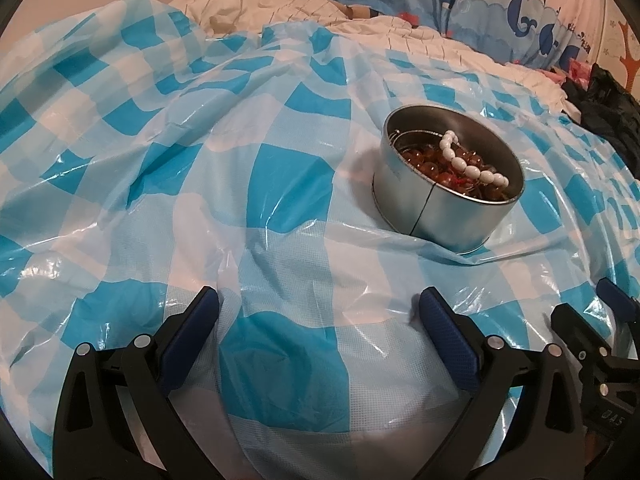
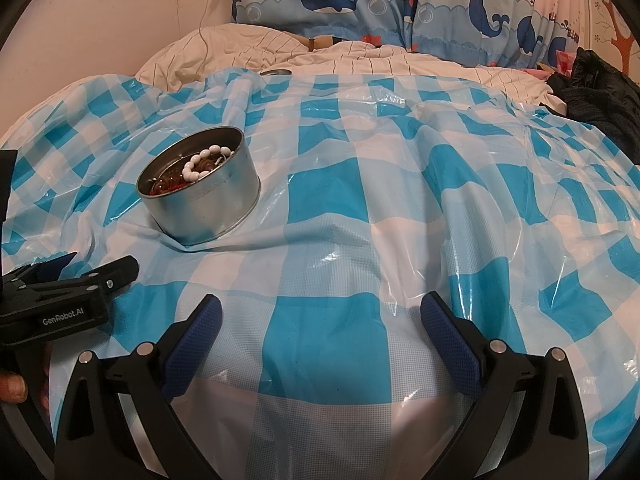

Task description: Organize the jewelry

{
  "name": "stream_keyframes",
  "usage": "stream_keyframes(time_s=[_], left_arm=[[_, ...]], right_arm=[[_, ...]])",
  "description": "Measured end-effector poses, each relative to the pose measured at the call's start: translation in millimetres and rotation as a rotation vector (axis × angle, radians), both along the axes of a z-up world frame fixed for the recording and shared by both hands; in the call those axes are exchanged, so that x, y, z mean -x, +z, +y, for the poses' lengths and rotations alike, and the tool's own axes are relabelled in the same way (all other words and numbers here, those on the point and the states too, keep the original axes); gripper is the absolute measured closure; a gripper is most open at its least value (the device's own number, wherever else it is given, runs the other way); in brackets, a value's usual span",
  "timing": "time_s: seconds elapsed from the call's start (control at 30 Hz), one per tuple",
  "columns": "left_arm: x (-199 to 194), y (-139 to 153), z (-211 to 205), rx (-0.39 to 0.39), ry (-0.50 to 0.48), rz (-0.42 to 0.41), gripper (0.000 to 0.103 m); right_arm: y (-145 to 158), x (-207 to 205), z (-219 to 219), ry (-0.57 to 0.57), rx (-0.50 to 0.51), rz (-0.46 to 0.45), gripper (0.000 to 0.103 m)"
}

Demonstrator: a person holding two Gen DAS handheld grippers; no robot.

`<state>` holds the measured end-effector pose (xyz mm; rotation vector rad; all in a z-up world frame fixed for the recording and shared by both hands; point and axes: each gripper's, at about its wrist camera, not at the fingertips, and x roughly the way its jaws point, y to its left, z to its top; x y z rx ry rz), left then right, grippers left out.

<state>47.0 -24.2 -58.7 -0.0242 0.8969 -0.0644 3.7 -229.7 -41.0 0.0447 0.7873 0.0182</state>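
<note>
my left gripper – jaws spread, nothing held | my right gripper – jaws spread, nothing held | tin on checked sheet, white beads and amber beads inside

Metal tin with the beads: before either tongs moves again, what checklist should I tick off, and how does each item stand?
1. Left tongs open, empty: ok.
2. Right tongs open, empty: ok.
3. Metal tin upright on the checked plastic sheet: ok.
4. White bead strand inside the tin, over the amber beads: ok.
5. Loose jewelry left on the sheet: none visible, ok.
6. Round lid-like thing at the sheet's far edge: cannot tell.
</note>
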Motion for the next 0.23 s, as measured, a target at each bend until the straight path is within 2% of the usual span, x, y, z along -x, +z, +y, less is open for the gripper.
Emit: stream_keyframes(time_s=[0.23], left_arm=[[-2.4, 0.0, -1.3, -0.024, 0.005, 0.005, 0.007]], right_arm=[[-2.1, 4.5, -2.6, -0.004, 0.006, 0.004, 0.008]])
